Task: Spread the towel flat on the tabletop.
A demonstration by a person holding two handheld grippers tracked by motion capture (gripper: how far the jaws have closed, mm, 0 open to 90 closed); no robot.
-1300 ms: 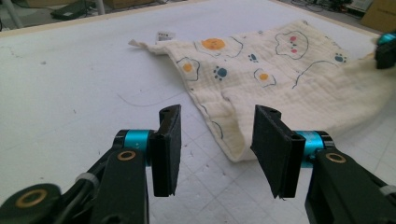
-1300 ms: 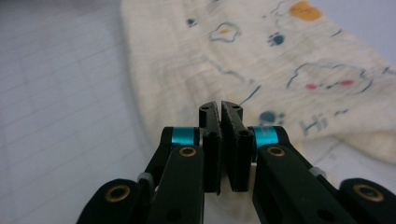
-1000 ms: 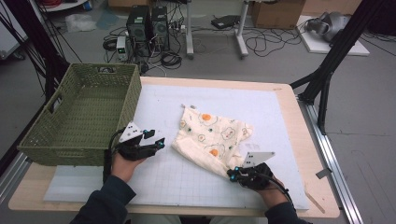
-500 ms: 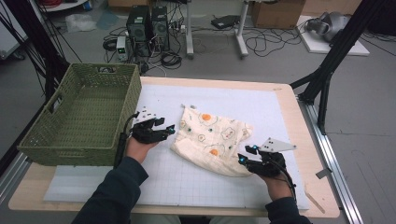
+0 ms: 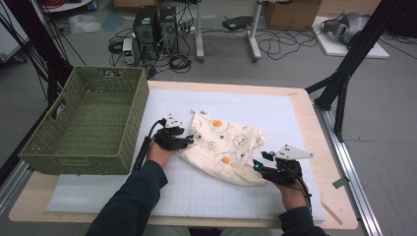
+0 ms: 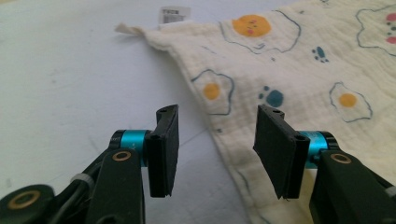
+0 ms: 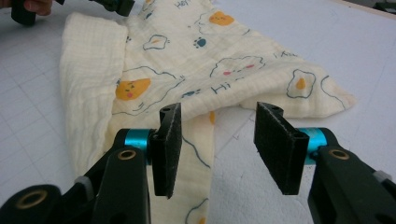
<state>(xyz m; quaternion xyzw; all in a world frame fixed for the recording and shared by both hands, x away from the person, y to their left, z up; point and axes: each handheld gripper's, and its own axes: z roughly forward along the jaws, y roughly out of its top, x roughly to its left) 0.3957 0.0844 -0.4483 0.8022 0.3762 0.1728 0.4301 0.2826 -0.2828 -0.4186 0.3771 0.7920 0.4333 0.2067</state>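
Beside the cream muslin cloth printed with fried eggs (image 5: 226, 147), the right gripper (image 5: 260, 162) has just let go, jaws opening empty, while the left gripper (image 5: 189, 141) has moved to its near-basket edge, jaws closing, half-open astride it, likely for a fold.

The cream cloth (image 7: 224, 70) carries printed blue lettering, "Hi" beside a cloud drawing (another word near its top edge is cut off); its sewn-in tag (image 6: 174, 14) is unreadable.
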